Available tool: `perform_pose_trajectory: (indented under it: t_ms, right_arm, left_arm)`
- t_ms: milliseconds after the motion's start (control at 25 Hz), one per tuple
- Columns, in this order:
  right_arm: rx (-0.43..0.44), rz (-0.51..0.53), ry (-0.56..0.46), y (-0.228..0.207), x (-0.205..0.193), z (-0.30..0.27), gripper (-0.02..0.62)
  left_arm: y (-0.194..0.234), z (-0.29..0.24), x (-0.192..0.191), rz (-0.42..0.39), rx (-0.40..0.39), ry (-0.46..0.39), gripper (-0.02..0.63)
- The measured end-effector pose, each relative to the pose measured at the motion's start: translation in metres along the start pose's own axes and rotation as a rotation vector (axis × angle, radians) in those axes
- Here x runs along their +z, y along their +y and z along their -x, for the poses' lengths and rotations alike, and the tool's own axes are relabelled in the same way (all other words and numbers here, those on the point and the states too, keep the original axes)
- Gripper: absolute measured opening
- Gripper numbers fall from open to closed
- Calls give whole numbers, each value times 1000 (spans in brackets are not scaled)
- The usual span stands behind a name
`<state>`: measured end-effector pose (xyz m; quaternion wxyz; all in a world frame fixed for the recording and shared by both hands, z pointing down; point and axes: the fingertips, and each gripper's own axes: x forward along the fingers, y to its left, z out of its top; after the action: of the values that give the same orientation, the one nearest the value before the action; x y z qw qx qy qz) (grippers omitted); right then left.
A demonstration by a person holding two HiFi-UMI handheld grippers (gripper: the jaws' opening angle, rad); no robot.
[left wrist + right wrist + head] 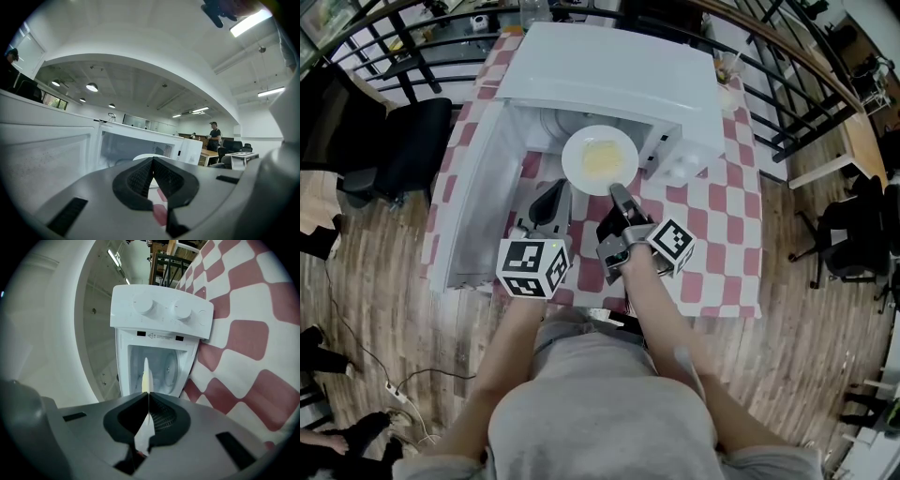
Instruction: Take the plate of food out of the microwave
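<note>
One plate (598, 159) is pinched by the right gripper (619, 194) at the microwave (609, 75) mouth. Left gripper (551, 199) is closed on nothing. Level withdrawal is judged necessary next.

1. From overhead, the food (602, 159) on the plate (573, 161) at the microwave's (609, 66) mouth is too blurred for us to name.
2. The right tool's (148, 401) camera gives us that plate only edge-on.
3. The left tool (153, 164) hides most of it from its own camera.
4. From overhead, the microwave's top hides most of its cavity from us.
</note>
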<state>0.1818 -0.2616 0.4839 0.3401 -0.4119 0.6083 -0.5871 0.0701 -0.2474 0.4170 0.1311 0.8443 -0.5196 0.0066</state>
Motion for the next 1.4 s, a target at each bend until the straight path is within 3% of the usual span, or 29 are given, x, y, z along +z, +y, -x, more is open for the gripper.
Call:
perform_pose_trajectory:
  t_ms: [1040, 1400]
  right_arm:
    - [61, 20, -27, 45, -2, 35, 31]
    - [86, 33, -53, 58, -1, 38, 31]
  left_arm:
    - [-7, 18, 28, -73, 52, -99, 2]
    - [-11, 19, 32, -86, 34, -109, 2]
